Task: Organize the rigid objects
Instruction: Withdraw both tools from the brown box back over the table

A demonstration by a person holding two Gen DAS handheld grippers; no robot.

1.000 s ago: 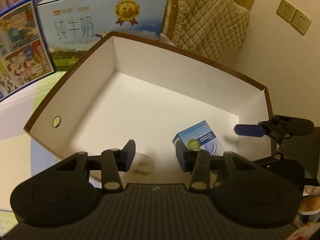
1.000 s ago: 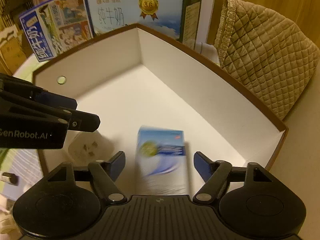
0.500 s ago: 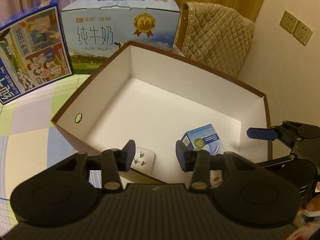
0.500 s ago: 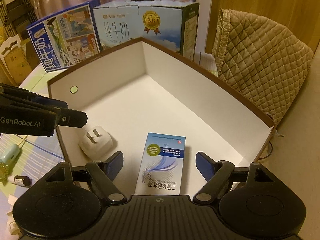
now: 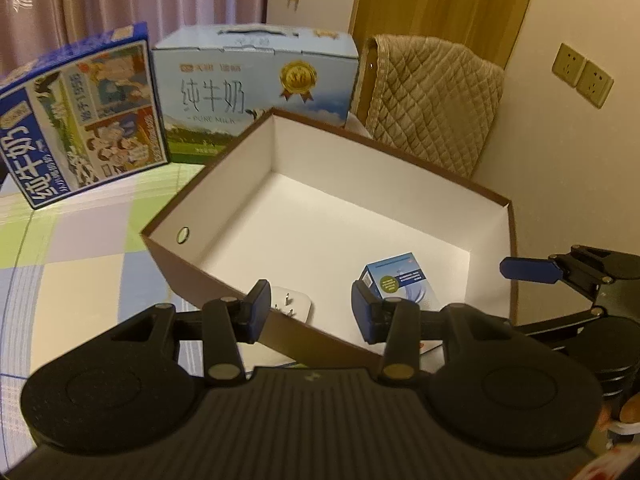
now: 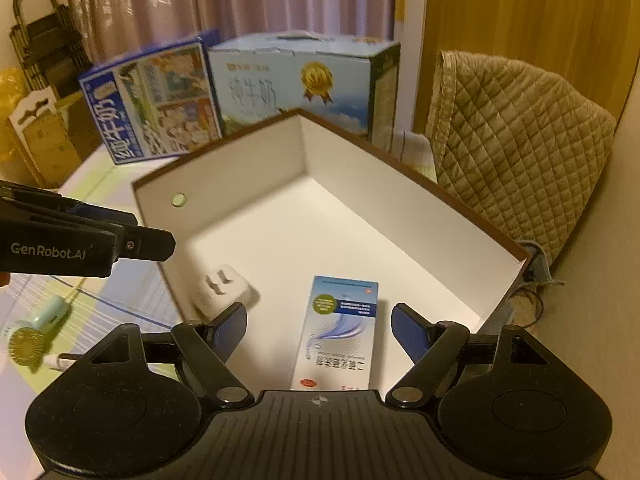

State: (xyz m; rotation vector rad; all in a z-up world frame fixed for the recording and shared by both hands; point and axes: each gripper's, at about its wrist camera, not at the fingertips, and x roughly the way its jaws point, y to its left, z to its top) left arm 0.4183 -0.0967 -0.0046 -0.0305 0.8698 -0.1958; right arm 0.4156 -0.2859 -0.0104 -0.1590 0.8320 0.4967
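Observation:
A brown cardboard box with white inside (image 5: 248,148) (image 6: 400,168) stands on the table. In it lie a white plug adapter (image 5: 290,305) (image 6: 224,286) near the front left wall and a small blue-and-white carton (image 5: 394,282) (image 6: 340,328) lying flat. My left gripper (image 5: 308,308) is open and empty, above the box's front wall. My right gripper (image 6: 320,328) is open and empty, above the carton, not touching it. The right gripper's fingers (image 5: 528,270) show at the right of the left wrist view; the left gripper's fingers (image 6: 148,242) show at the left of the right wrist view.
Two milk cartons (image 5: 256,92) (image 5: 76,120) stand behind the box. A quilted cover (image 6: 516,148) lies at the right by the wall. A small green fan (image 6: 36,332) and a small tube (image 6: 60,360) lie on the checked cloth (image 5: 80,240), left of the box.
Both grippers have drawn back and up from the box. The carton, blurred in motion between the right fingers a second ago, now lies still on the box floor.

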